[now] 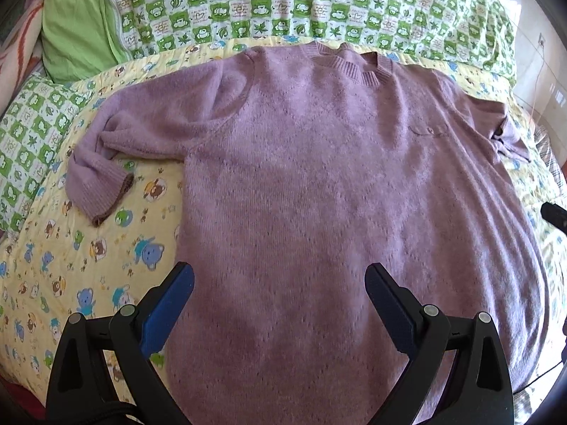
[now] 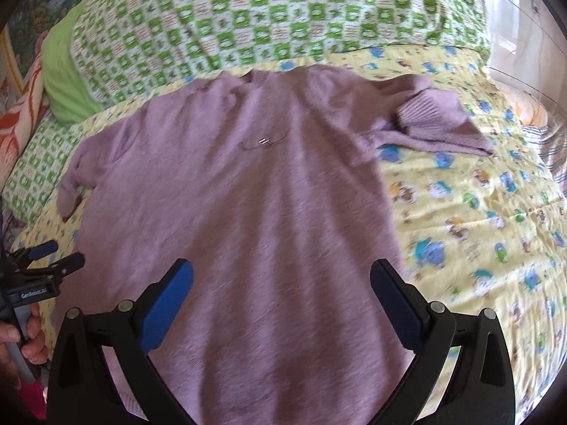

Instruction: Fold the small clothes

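Observation:
A mauve knitted sweater [image 1: 319,177] lies flat, face up, on a yellow cartoon-print quilt [image 1: 71,265], collar [image 1: 351,63] away from me. Its left sleeve [image 1: 102,163] is bent back with the cuff near the body. Its right sleeve [image 2: 436,120] is crumpled and folded at the far right. My left gripper [image 1: 280,290] is open and empty above the lower left part of the sweater. My right gripper [image 2: 281,287] is open and empty above the lower right part of the sweater [image 2: 248,194]. The left gripper also shows at the left edge of the right wrist view [image 2: 53,255].
A green-and-white checked blanket [image 1: 283,3] and a plain green pillow [image 1: 78,28] lie beyond the collar. Bare yellow quilt [image 2: 478,230] stretches right of the sweater. A striped cloth [image 2: 545,145] lies at the far right. A hand [image 2: 24,336] holds the left gripper's handle.

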Tool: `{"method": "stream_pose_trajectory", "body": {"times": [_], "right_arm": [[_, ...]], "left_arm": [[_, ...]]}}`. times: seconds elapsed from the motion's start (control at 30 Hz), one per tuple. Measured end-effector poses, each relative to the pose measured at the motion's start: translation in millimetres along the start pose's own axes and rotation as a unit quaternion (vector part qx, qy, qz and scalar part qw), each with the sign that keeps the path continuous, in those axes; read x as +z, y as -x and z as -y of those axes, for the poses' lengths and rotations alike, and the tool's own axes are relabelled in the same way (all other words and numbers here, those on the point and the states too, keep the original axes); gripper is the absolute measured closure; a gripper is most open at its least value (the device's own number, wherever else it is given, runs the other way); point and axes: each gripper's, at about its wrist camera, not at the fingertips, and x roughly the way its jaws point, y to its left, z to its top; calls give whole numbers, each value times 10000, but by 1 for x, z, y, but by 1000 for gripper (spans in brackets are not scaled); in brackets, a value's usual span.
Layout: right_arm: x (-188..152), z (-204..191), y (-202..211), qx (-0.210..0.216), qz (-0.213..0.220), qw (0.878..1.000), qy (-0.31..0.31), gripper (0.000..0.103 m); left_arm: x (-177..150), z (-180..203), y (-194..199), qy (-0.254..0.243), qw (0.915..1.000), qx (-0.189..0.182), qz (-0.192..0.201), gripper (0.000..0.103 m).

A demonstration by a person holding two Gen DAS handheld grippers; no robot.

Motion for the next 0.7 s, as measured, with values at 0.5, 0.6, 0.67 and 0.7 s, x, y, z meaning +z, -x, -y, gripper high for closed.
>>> {"method": "stream_pose_trajectory", "body": {"times": [0.5, 0.6, 0.67, 0.7], "right_arm": [[120, 107, -66, -824, 436, 9951, -338, 11], [134, 122, -89, -837, 271, 9953, -399, 25], [138, 132, -104, -857, 167, 9949, -504, 26], [140, 137, -109, -848, 132, 9948, -553, 28]], "left_arm": [[95, 3, -49, 340, 9994, 34, 77, 5], [107, 5, -61, 380, 9993, 10, 30, 5], [113, 9, -70, 347, 9994, 15, -26, 5], [116, 11, -75, 319, 9995, 29, -58, 5]]}}
